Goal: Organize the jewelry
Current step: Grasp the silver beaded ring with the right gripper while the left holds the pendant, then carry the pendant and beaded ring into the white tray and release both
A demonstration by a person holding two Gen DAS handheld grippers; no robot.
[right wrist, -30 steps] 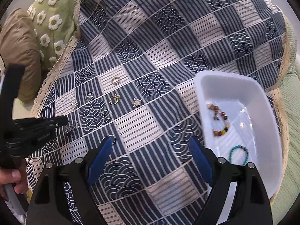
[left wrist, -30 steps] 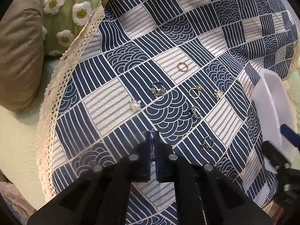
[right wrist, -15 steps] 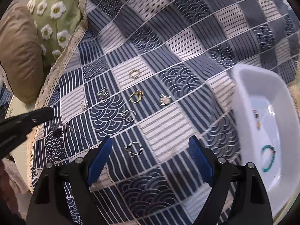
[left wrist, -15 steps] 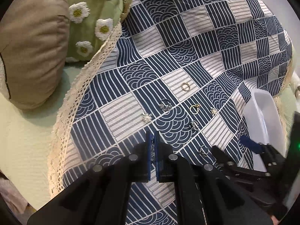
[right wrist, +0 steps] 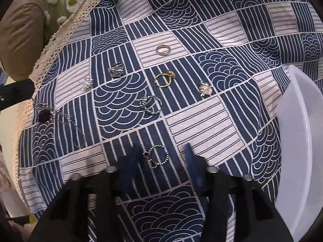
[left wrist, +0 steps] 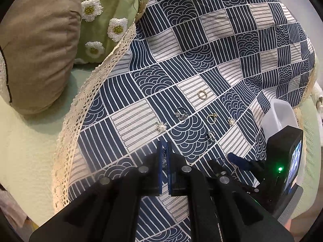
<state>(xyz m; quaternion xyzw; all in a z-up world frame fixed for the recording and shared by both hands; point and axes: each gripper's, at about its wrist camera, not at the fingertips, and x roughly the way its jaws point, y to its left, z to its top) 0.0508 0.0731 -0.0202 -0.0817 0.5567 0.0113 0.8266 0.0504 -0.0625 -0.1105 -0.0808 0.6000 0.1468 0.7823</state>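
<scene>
On the blue patterned cloth (right wrist: 222,70) lie several rings, among them a plain gold band (right wrist: 163,49), a gold flower ring (right wrist: 164,79) and a twisted silver ring (right wrist: 151,106). My right gripper (right wrist: 162,147) is low over the cloth. Its jaws are closing around a beaded silver ring (right wrist: 156,157), and the pads stand clear of it. In the left wrist view my left gripper (left wrist: 165,143) is shut, with a sliver of silver jewelry between its blue pads. A silver leafy piece with a thin chain (right wrist: 46,111) shows beside its black tip in the right wrist view.
A white tray (right wrist: 298,121) stands at the cloth's right side. A brown cushion (left wrist: 36,50) and a green daisy cushion (left wrist: 101,20) lie past the cloth's lace edge (left wrist: 84,100) on the left. The right gripper's body (left wrist: 282,161) crowds the left wrist view's lower right.
My right gripper has come down and moved left onto the beaded ring, and its jaws have narrowed. The tray has slid to the edge of its view. My left gripper rose slightly, still shut.
</scene>
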